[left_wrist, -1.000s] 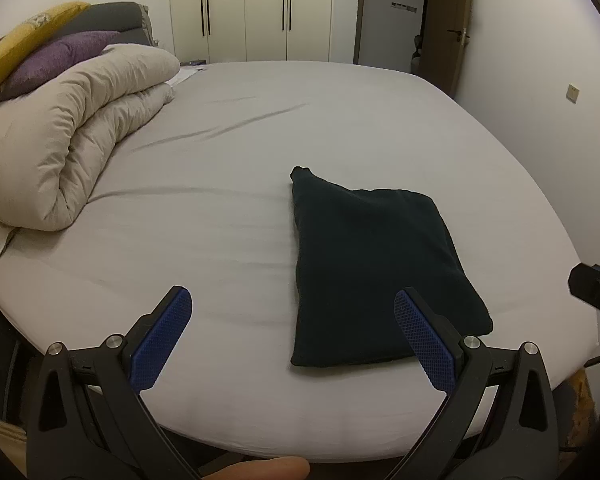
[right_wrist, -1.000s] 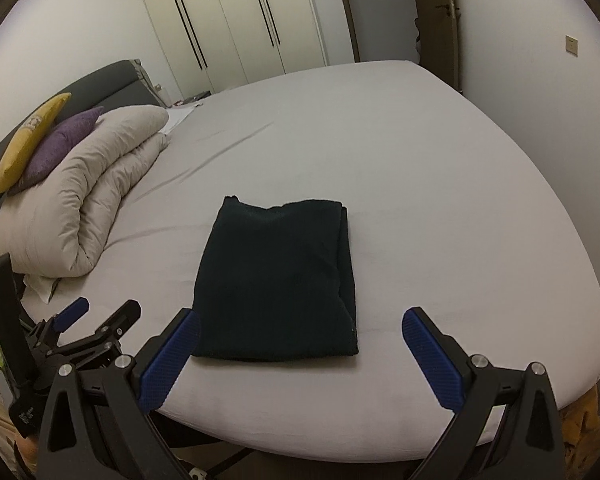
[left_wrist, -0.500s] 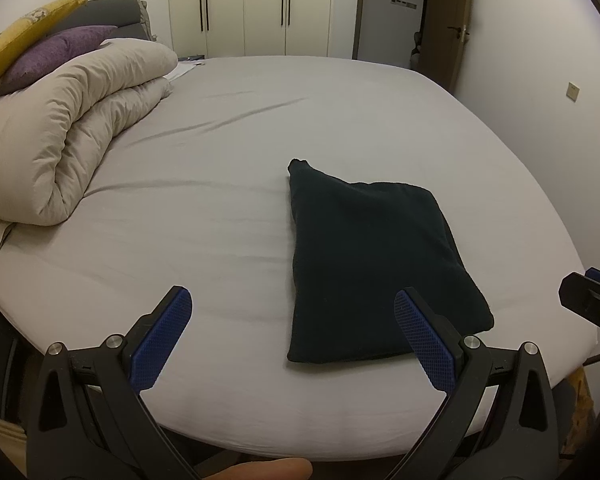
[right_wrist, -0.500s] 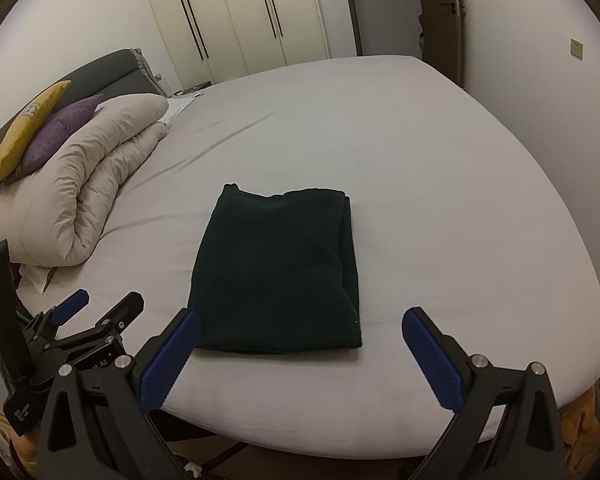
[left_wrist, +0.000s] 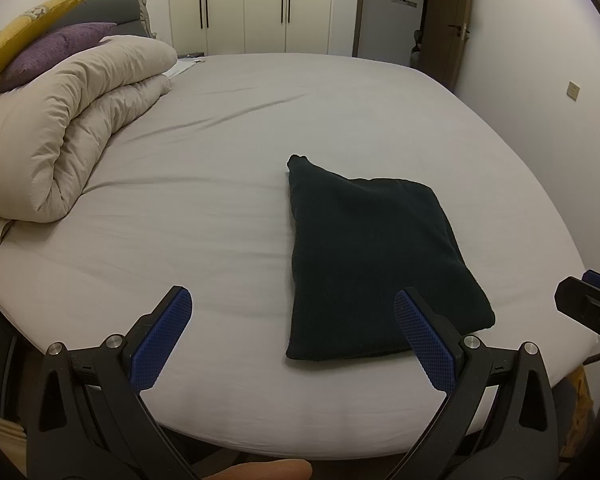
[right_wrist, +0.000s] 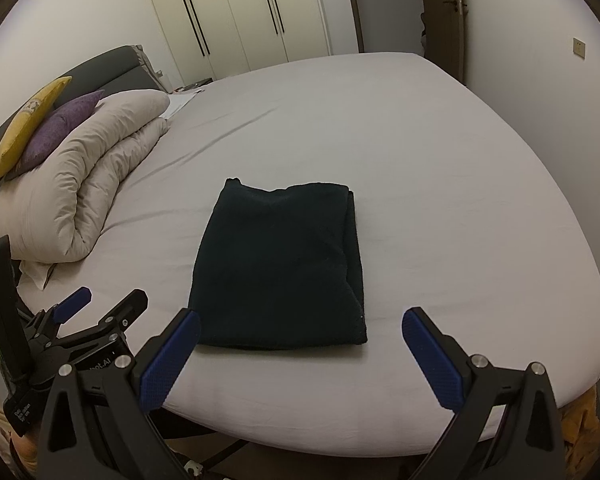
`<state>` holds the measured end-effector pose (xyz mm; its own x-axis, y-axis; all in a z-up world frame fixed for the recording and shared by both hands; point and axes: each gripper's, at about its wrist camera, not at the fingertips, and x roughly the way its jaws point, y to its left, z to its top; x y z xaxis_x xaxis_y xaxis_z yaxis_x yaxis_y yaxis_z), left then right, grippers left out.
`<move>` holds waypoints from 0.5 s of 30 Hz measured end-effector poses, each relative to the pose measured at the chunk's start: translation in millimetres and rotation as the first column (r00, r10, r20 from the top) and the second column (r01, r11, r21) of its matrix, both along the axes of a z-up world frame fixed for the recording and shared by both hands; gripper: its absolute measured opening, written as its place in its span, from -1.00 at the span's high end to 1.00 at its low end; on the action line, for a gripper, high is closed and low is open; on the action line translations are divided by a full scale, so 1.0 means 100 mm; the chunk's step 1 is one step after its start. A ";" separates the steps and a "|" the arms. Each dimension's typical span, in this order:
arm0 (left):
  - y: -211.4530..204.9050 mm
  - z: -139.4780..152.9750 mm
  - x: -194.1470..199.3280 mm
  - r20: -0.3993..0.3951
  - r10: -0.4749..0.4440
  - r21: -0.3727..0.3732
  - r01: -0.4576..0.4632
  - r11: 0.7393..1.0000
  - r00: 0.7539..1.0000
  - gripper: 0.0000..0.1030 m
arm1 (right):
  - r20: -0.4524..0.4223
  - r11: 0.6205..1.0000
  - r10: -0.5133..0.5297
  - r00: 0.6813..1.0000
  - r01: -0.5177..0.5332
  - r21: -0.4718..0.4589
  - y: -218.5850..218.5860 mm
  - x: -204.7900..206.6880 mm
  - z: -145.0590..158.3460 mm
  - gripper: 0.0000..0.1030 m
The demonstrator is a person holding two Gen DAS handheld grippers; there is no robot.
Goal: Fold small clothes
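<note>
A dark green folded cloth (left_wrist: pixel 372 256) lies flat on the grey bed sheet (left_wrist: pixel 220 184); it also shows in the right wrist view (right_wrist: pixel 280 264). My left gripper (left_wrist: pixel 296 336) is open and empty, held near the bed's front edge, left of the cloth's near corner. My right gripper (right_wrist: pixel 300 356) is open and empty, held just in front of the cloth's near edge. The left gripper (right_wrist: pixel 100 304) shows at the lower left of the right wrist view. Part of the right gripper (left_wrist: pixel 588 304) shows at the right edge of the left wrist view.
A rolled beige duvet (left_wrist: pixel 68 128) lies at the bed's left with a purple cushion (left_wrist: pixel 56 52) and a yellow cushion (left_wrist: pixel 24 28) behind it. Wardrobe doors (left_wrist: pixel 260 4) and a door (left_wrist: pixel 448 20) stand at the back. A wall (left_wrist: pixel 560 80) runs on the right.
Both grippers have moved slightly, so the cloth sits a little further from them in view. Both stay open and the cloth has not moved.
</note>
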<state>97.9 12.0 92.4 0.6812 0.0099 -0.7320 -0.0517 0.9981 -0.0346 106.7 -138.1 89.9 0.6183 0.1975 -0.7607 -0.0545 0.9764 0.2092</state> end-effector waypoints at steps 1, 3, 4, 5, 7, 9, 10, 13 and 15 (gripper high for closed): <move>0.00 0.00 0.00 0.000 0.000 0.001 0.000 1.000 1.000 -1.00 | 0.000 1.000 0.000 1.000 0.000 0.000 0.00 -0.01 0.00 -1.00; 0.00 0.00 0.00 -0.001 0.000 0.000 0.000 1.000 1.000 -1.00 | -0.001 1.000 -0.001 1.000 0.001 0.000 0.00 -0.01 -0.01 -1.00; 0.00 -0.01 0.00 -0.001 0.000 0.000 0.000 1.000 1.000 -1.00 | -0.001 1.000 -0.001 1.000 0.001 0.000 0.01 -0.01 0.00 -1.00; -0.01 -0.01 0.00 -0.002 -0.001 0.001 0.001 1.000 1.000 -1.00 | -0.002 1.000 -0.001 1.000 0.001 0.000 0.01 -0.01 0.00 -1.00; -0.01 -0.02 0.00 -0.003 -0.003 -0.001 0.003 1.000 1.000 -1.00 | 0.000 1.000 -0.001 1.000 0.001 -0.001 0.01 -0.01 -0.01 -1.00; -0.01 -0.02 0.00 -0.003 -0.004 -0.001 0.004 1.000 1.000 -1.00 | -0.002 1.000 -0.001 1.000 0.001 0.000 0.01 -0.01 -0.01 -1.00; -0.01 -0.02 0.00 -0.003 -0.004 -0.001 0.004 1.000 1.000 -1.00 | -0.003 1.000 -0.002 1.000 0.002 0.000 0.01 -0.01 -0.01 -1.00; -0.01 -0.03 0.00 -0.004 -0.004 -0.001 0.004 1.000 1.000 -1.00 | -0.003 1.000 -0.002 1.000 0.002 -0.001 0.01 -0.01 -0.01 -1.00; -0.01 -0.03 0.00 -0.005 -0.005 -0.001 0.005 1.000 1.000 -1.00 | -0.003 1.000 -0.002 1.000 0.002 0.001 0.01 -0.02 -0.01 -1.00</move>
<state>98.1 11.2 89.4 0.6777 0.0057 -0.7353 -0.0467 0.9983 -0.0354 104.9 -136.7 88.7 0.6162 0.1971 -0.7625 -0.0520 0.9763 0.2103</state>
